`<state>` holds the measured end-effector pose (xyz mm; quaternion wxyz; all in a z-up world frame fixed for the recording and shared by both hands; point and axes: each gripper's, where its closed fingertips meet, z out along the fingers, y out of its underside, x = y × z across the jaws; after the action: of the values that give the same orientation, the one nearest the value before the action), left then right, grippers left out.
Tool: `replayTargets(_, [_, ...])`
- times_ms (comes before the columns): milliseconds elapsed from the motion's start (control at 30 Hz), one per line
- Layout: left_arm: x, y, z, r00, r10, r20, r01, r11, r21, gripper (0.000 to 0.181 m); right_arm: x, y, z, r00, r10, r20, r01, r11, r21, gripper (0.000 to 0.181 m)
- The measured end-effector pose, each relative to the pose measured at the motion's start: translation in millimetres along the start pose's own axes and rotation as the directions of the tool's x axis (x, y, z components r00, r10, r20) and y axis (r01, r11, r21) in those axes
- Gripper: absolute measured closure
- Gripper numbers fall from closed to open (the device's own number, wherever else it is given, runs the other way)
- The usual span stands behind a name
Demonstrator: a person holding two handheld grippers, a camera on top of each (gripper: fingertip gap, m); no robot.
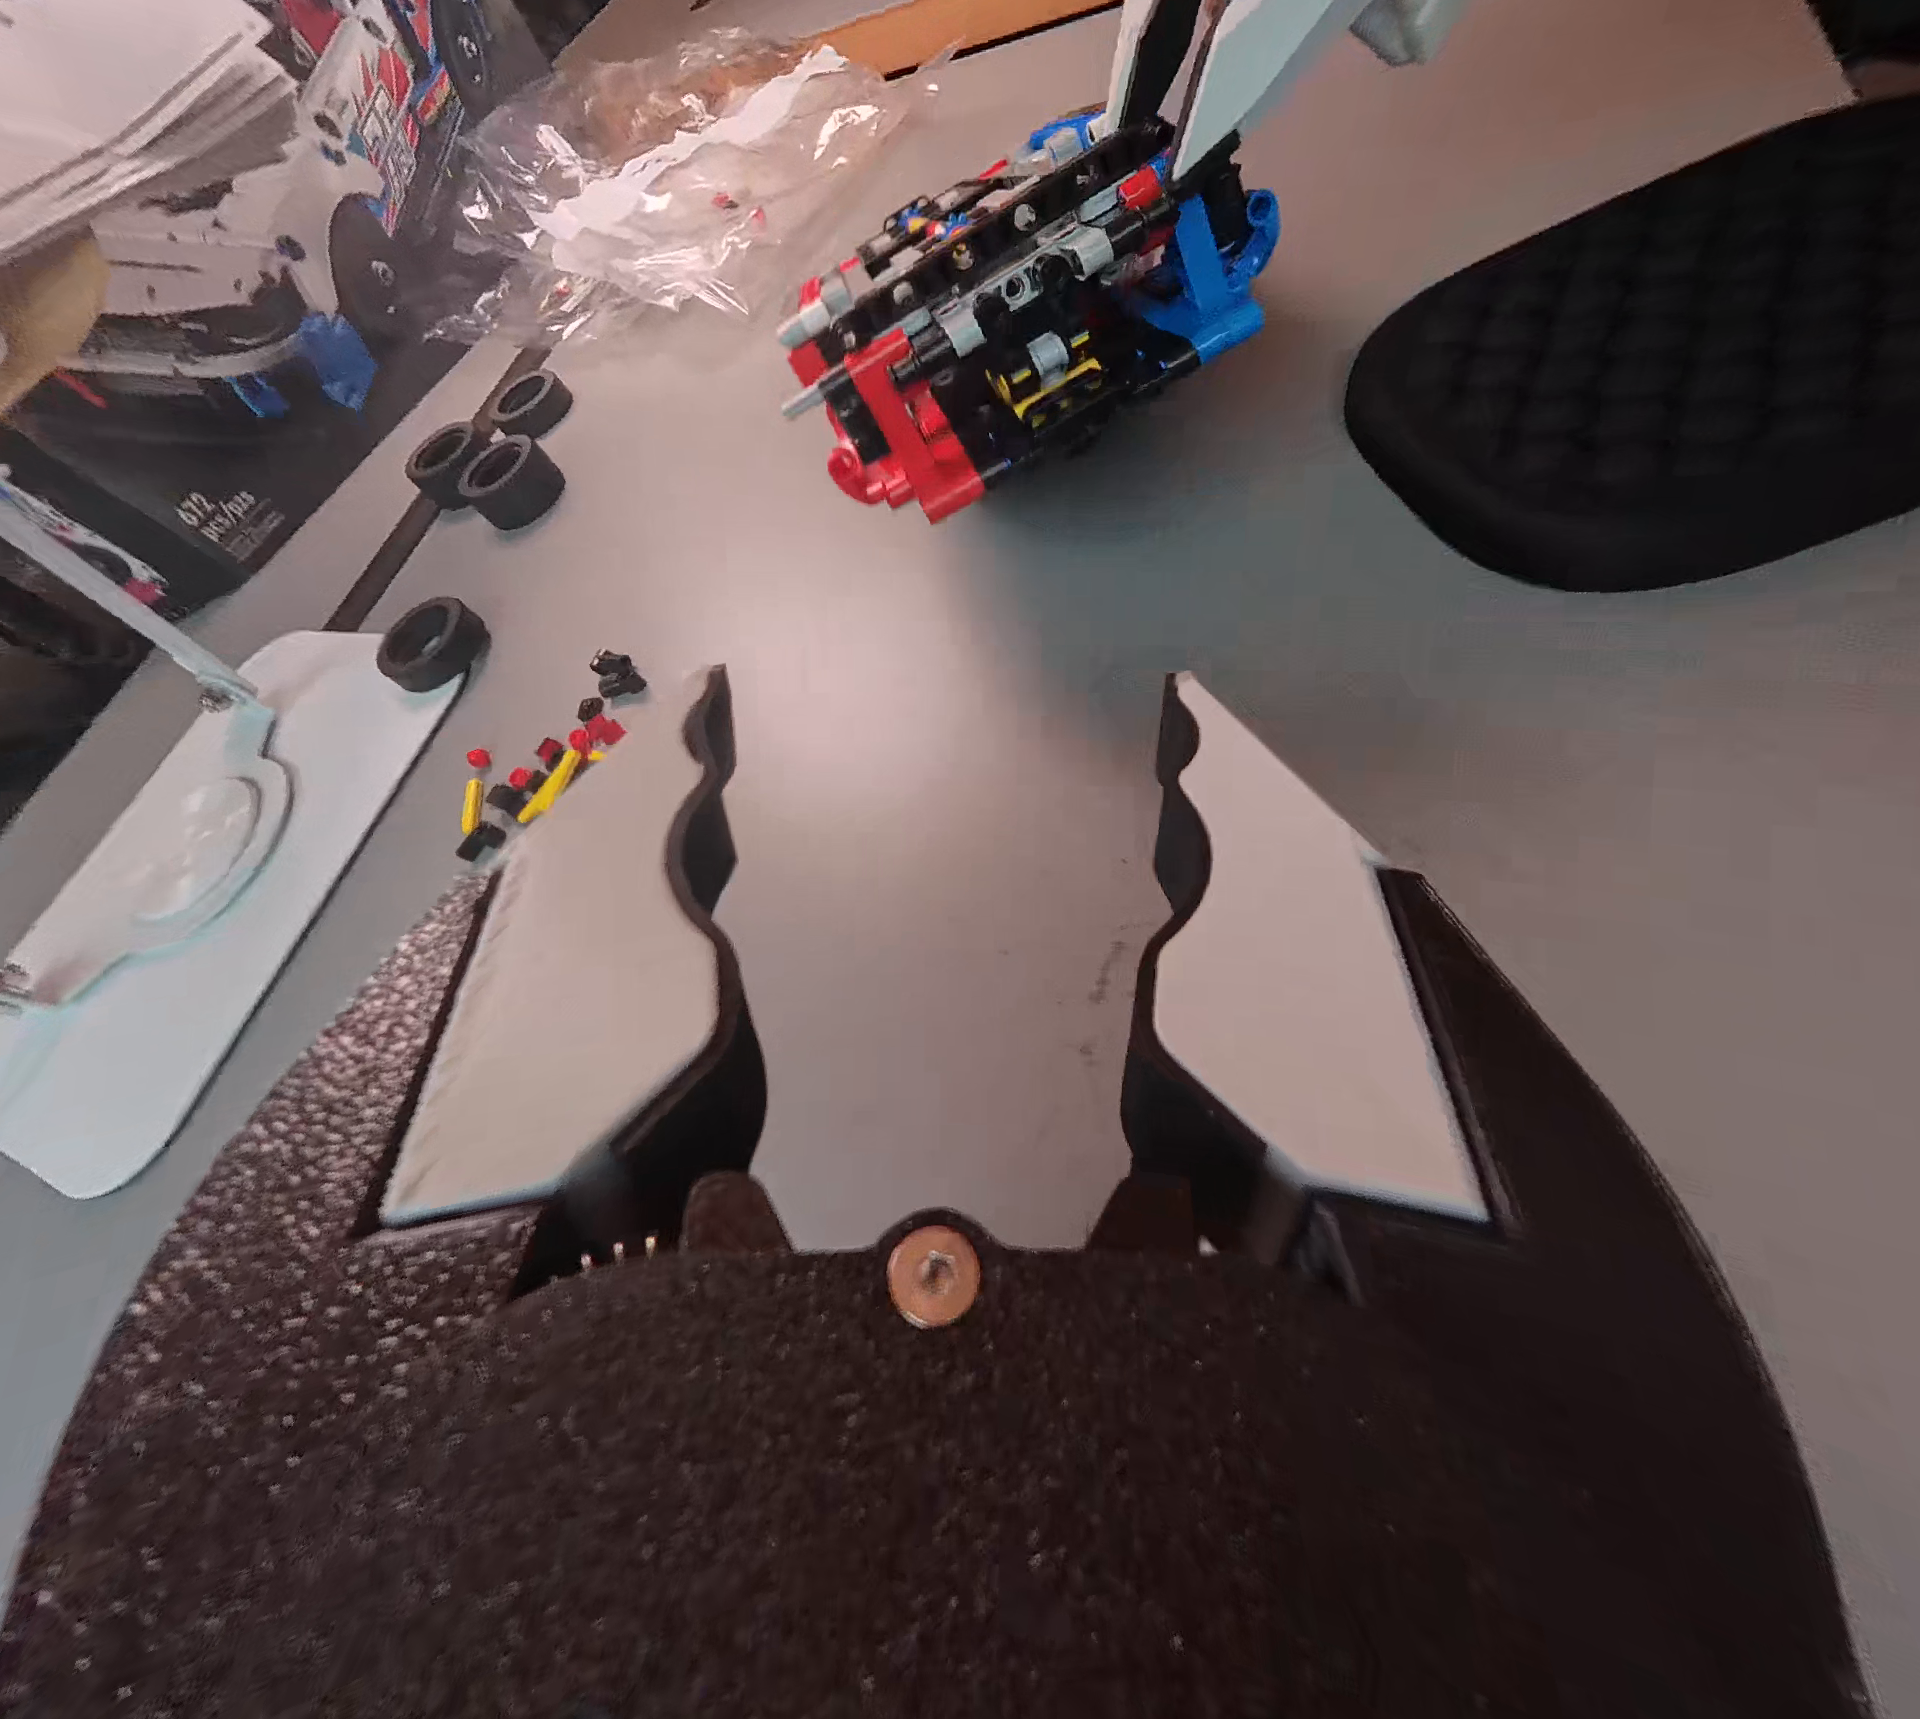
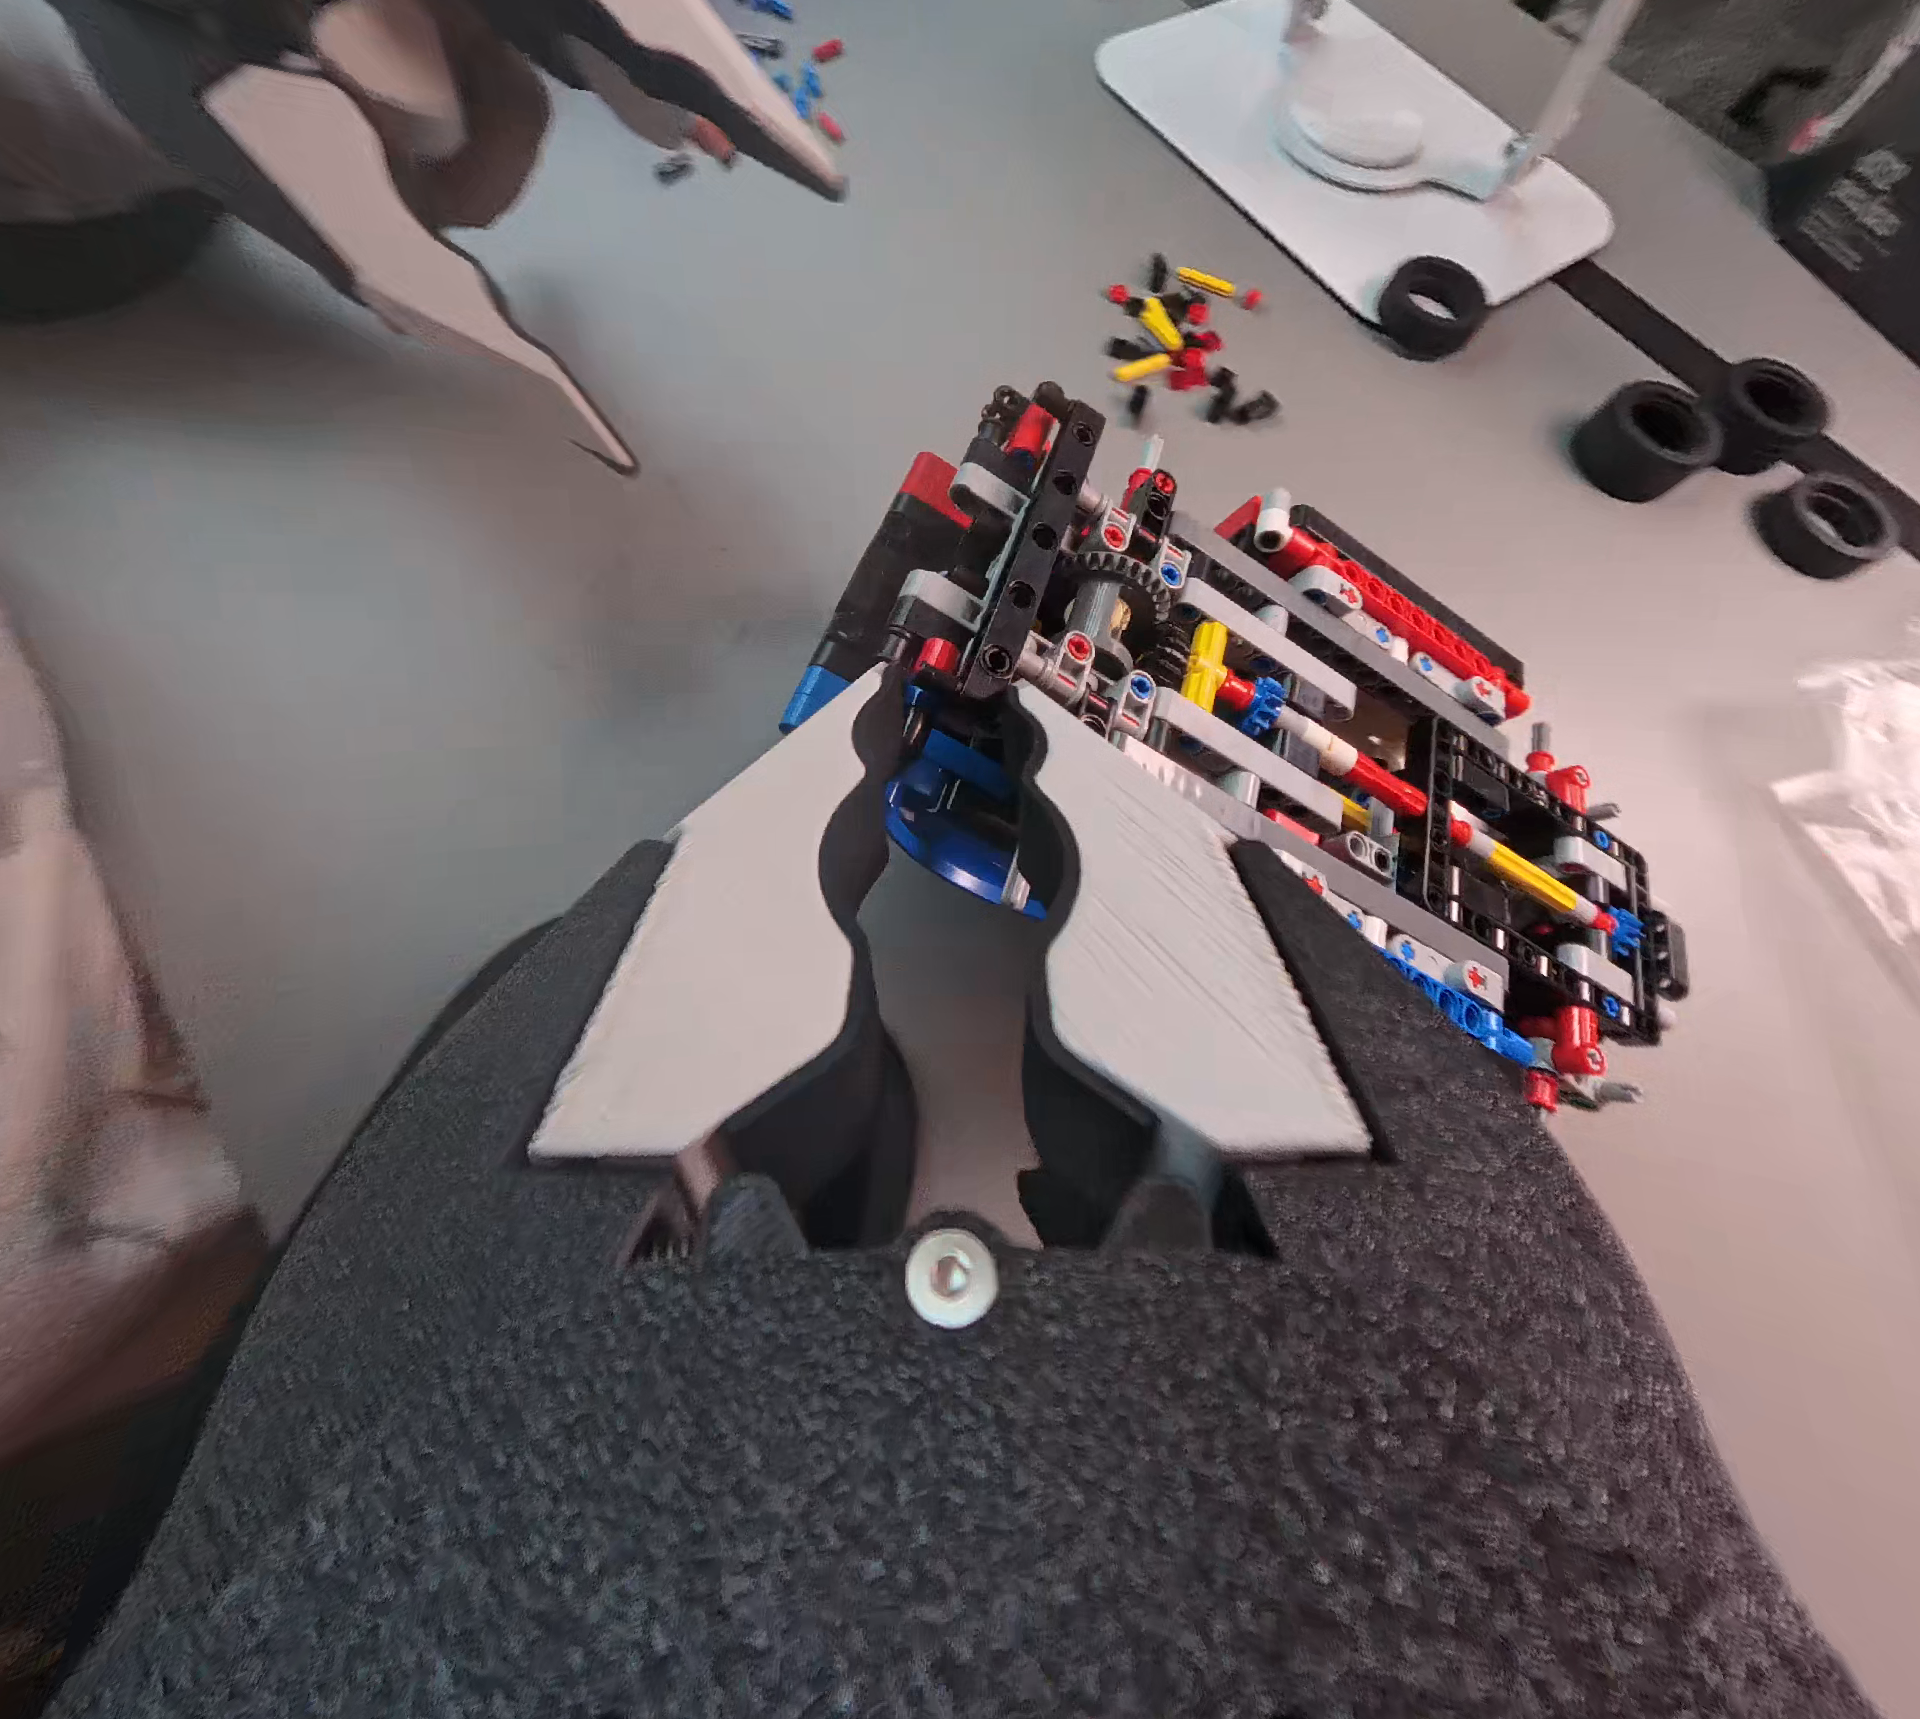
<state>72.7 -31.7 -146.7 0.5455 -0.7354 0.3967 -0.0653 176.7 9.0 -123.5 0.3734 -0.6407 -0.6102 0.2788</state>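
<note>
A partly built brick vehicle chassis (image 1: 1029, 319) in black, red, blue and grey sits tilted on the grey table (image 1: 935, 589). My right gripper (image 2: 951, 703) is shut on the chassis (image 2: 1299, 734) at its blue end, and it shows from above in the left wrist view (image 1: 1158, 147). My left gripper (image 1: 945, 713) is open and empty, hovering over bare table short of the chassis. It also shows in the right wrist view (image 2: 732, 324), up and to the left. A pile of small red, yellow and black pieces (image 1: 540, 765) lies just left of my left fingers.
Three black tyres (image 1: 488, 454) and a single one (image 1: 431, 643) lie at the left. A white stand base (image 1: 187, 890), a crumpled plastic bag (image 1: 675, 183) and a printed box (image 1: 312, 142) are nearby. A black mesh seat (image 1: 1662, 360) is at the right. Small blue pieces (image 2: 800, 69) lie farther off. About 12 cm separates my left fingertips from my right.
</note>
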Motion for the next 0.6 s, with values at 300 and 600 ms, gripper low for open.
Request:
replayTargets(300, [12.1, 8.5, 9.1, 0.893, 0.438, 0.105, -0.432, 0.899, -0.077, 0.100, -89.2, -52.8, 34.3, 0.954, -0.053, 0.296, 0.052, 0.999, 0.013, 0.164])
replayTargets(600, [-7.5, -4.6, -22.0, 0.996, -0.085, -0.003, 0.085, 0.990, 0.110, 0.110, -55.7, -123.8, 13.0, 0.981, -0.112, 0.155, 0.056, 0.943, 0.328, 0.129])
